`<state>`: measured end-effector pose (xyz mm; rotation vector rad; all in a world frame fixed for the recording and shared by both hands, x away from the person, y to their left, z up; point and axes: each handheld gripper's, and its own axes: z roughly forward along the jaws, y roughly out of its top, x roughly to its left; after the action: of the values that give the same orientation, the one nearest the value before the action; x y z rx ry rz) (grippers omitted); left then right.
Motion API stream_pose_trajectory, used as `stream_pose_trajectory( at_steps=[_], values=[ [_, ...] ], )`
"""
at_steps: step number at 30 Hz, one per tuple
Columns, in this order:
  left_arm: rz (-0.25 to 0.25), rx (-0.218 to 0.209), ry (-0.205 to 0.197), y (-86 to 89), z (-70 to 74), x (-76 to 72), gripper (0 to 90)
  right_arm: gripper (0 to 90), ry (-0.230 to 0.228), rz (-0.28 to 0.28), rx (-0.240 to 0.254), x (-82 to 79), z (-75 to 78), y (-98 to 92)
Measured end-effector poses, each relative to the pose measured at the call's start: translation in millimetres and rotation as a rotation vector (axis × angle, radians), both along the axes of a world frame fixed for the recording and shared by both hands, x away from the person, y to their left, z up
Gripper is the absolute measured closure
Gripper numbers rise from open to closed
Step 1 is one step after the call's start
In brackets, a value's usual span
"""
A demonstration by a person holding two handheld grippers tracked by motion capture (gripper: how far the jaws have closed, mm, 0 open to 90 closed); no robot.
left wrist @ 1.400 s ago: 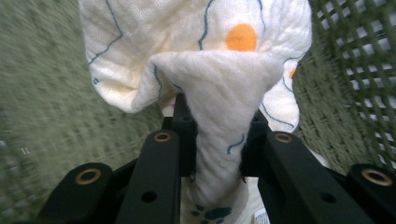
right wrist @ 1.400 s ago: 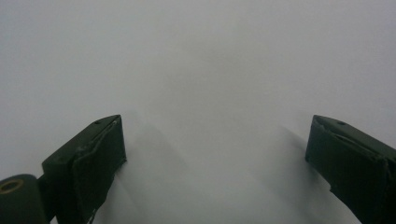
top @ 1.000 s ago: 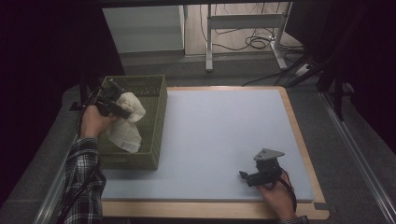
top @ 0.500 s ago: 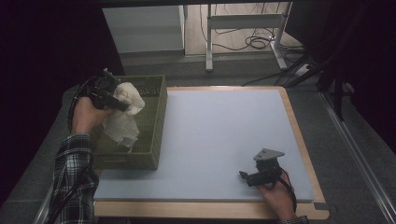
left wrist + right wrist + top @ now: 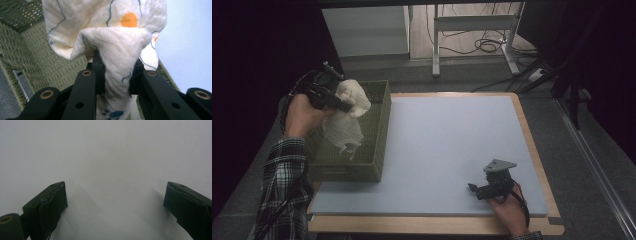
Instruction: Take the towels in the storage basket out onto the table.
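Observation:
A cream cloth with thin blue lines and orange dots hangs over the green woven basket at the table's left. My left gripper is shut on a bunched fold of this cloth, holding it above the basket's far end; the cloth's lower end still dangles inside the basket. My right gripper rests near the front right of the pale blue mat. Its jaws stand wide apart in the right gripper view, with bare mat between them.
The basket's woven wall lies below and left of the held cloth. A wooden border frames the mat. Beyond the table stand a metal frame and floor cables.
My left gripper has risen with the cloth, lifting most of it out of the basket. The right gripper has stayed where it was.

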<state>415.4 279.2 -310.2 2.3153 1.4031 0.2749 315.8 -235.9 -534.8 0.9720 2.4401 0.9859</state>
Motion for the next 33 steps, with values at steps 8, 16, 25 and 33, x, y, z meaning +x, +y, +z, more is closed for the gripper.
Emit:
stream_pose_trajectory(
  at_steps=[8, 16, 25, 33],
  values=[
    [-0.021, -0.012, 0.008, -12.7, 24.2, -5.0, 74.0, 5.1, 0.003, -0.001, 0.0, -0.2, 0.2, 0.0],
    [-0.056, -0.02, 0.022, -34.1, 35.7, -2.4, 74.0, 5.1, 0.003, 0.0, 0.0, -0.1, 0.3, -0.1],
    [-0.106, -0.014, 0.028, -62.6, 48.0, 3.0, 74.1, 5.1, 0.002, 0.001, 0.0, -0.1, 0.3, -0.1],
    [-0.147, -0.021, 0.034, -86.1, 51.4, 8.5, 74.1, 5.1, 0.001, 0.0, 0.001, -0.1, 0.0, 0.0]
  ],
)
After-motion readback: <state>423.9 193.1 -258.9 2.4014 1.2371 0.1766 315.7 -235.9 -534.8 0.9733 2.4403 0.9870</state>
